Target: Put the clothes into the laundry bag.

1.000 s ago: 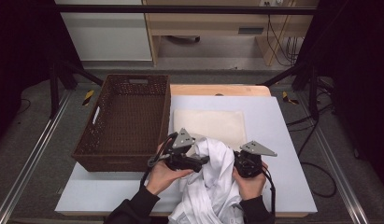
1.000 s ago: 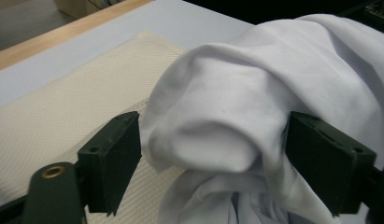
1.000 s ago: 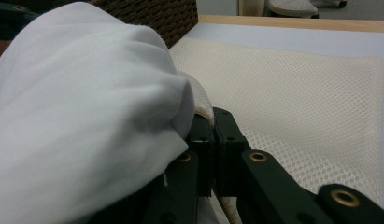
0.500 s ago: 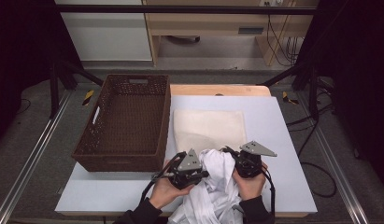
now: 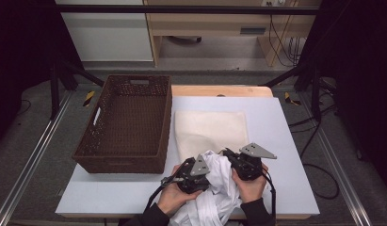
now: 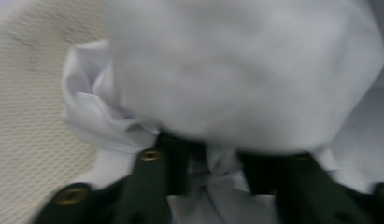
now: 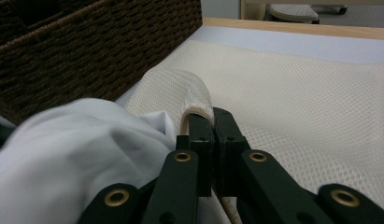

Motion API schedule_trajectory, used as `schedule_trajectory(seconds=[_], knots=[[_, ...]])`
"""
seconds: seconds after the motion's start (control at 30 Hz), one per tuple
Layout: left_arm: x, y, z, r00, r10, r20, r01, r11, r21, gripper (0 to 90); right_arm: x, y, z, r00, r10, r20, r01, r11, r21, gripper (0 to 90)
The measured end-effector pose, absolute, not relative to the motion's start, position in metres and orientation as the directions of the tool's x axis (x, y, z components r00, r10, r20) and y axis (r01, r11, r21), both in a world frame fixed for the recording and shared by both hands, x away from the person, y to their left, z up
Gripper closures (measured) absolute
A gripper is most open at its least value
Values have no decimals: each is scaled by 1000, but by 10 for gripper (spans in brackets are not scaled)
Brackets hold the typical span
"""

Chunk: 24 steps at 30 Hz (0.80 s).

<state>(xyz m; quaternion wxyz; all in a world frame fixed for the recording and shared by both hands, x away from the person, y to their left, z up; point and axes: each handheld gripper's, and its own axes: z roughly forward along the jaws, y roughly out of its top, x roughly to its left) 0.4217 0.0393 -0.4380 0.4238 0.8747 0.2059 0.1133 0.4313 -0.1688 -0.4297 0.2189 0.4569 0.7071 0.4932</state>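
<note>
In the high view, a crumpled white garment point(image 5: 218, 190) is seen at the 6 o'clock edge of the surface point(image 5: 280, 141), bunched between the two hands. Part of it is draped over the near end of a cream mesh bag point(image 5: 210, 129), which is spread flat at the centre. A brown basket point(image 5: 134, 78) stands at 9 o'clock. The left gripper point(image 5: 201, 173) is pushed into the cloth from 8 o'clock, and the right gripper point(image 5: 230, 157) is set at the bag's near edge.

In the left gripper view, the fingers point(image 6: 173, 163) stand partly apart, having just been opening. A fold of the garment point(image 6: 236, 70) lies between them, but whether it is pinched cannot be told through the blur.

In the right gripper view, the fingers point(image 7: 227, 135) are closed tight on the bag's lifted lip point(image 7: 195, 93), with the garment point(image 7: 77, 149) at 9 o'clock.

The garment is judged to be light, limp and somewhat slippery, and a single layer is likely to slide free. A gathered bunch would be better taken deep between the fingers. The mesh is thin and floppy, so its hemmed lip is best kept held for the mouth to stay open.
</note>
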Motion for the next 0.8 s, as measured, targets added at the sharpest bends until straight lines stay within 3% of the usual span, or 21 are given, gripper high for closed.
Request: schedule_trajectory(seconds=[0.07, 0.13, 0.27, 0.33, 0.47, 0.53, 0.67, 0.8], knots=[[422, 50, -426, 883, 469, -11, 277, -502, 819, 403, 432, -171, -430, -483, 863, 149, 432, 87, 898, 879], [420, 61, -410, 875, 483, -25, 263, -432, 863, 319, 432, -171, -430, -482, 862, 156, 435, 81, 897, 879], [421, 59, -397, 874, 486, -3, 234, -415, 879, 315, 432, -170, -430, -483, 862, 152, 433, 84, 897, 879], [422, 50, -399, 881, 472, 8, 218, -422, 880, 367, 431, -169, -429, -485, 861, 155, 432, 82, 898, 879], [421, 36, -411, 894, 449, -1, 223, -444, 868, 667, 431, -169, -429, -485, 861, 152, 432, 84, 898, 879], [418, 31, -417, 902, 432, 4, 216, -461, 861, 761, 431, -171, -429, -484, 862, 152, 430, 82, 899, 880], [412, 18, -432, 922, 386, 19, 208, -537, 817, 797, 431, -172, -427, -484, 859, 165, 427, 67, 902, 880], [417, 6, -443, 912, 410, 17, 238, -563, 791, 797, 429, -171, -424, -487, 859, 156, 418, 72, 906, 879]])
